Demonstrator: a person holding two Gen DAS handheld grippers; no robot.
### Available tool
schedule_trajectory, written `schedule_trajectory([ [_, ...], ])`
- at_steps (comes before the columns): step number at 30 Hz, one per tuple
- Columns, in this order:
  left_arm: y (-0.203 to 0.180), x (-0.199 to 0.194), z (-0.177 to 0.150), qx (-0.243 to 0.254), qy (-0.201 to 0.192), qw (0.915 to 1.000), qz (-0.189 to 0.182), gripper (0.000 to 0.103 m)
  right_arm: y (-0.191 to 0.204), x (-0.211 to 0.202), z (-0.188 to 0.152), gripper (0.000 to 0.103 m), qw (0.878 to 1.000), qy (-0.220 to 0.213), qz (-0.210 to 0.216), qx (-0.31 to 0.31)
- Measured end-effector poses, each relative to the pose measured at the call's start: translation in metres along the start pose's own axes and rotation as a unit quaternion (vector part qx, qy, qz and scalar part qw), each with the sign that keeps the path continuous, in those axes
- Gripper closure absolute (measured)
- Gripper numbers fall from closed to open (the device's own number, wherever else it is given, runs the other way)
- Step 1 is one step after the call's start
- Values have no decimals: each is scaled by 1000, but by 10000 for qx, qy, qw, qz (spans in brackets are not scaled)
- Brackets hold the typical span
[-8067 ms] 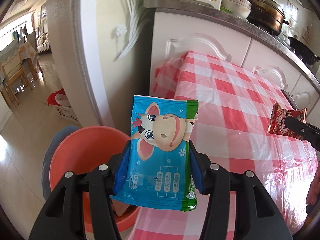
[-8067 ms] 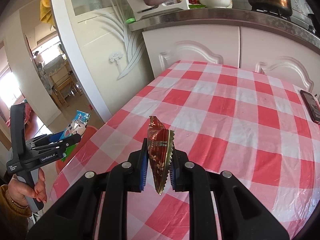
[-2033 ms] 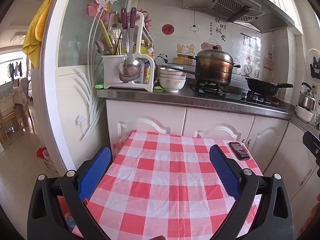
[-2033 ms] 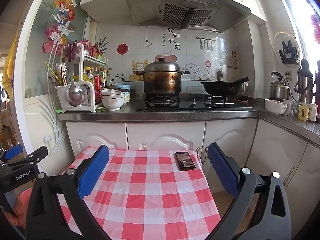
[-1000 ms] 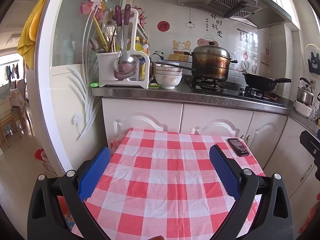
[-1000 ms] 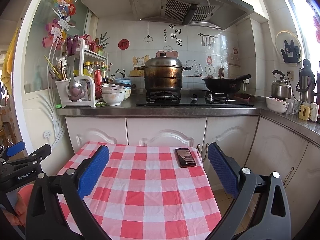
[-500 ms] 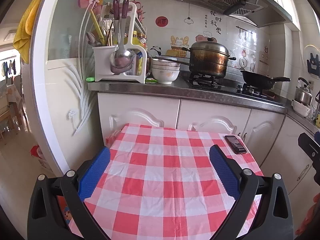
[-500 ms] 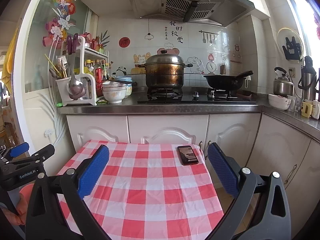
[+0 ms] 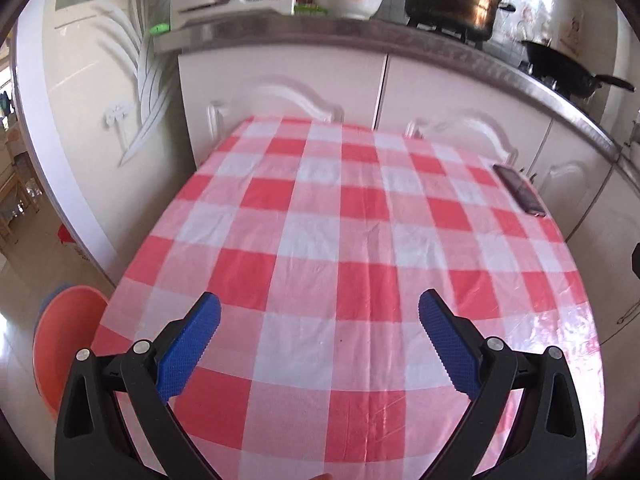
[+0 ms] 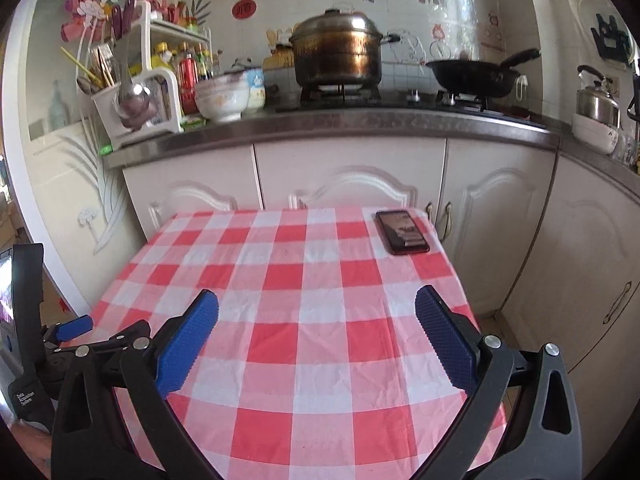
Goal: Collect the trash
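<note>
Now no trash shows on the cloth [image 9: 332, 240], only a phone [image 10: 402, 232]; the two wrappers held some seconds ago are gone, so collecting seems finished. Beside the table stands the bin [image 9: 64, 344], its contents hidden. Both the left gripper [image 9: 320, 340] and right gripper [image 10: 316, 336] hover spread wide and empty, the left one tilted lower toward the cloth than a moment ago.

Worktop [image 9: 340, 240] lies ahead of both tongs; phone [image 10: 402, 232] on its far right corner; basin [image 9: 64, 344] on floor, left of left tongs [image 9: 320, 344].
</note>
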State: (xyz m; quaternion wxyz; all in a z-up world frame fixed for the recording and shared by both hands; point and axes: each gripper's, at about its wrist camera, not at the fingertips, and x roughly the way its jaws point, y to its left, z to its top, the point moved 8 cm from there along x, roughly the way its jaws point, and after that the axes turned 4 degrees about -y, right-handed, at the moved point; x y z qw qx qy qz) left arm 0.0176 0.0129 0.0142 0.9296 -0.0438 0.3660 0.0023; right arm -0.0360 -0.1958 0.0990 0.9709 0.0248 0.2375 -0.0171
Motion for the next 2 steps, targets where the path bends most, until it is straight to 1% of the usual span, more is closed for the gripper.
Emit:
schedule_trajectory([
  [2, -2, 21, -11, 46, 217, 9996, 150, 5, -1, 25, -18, 4, 9994, 345, -8, -16],
])
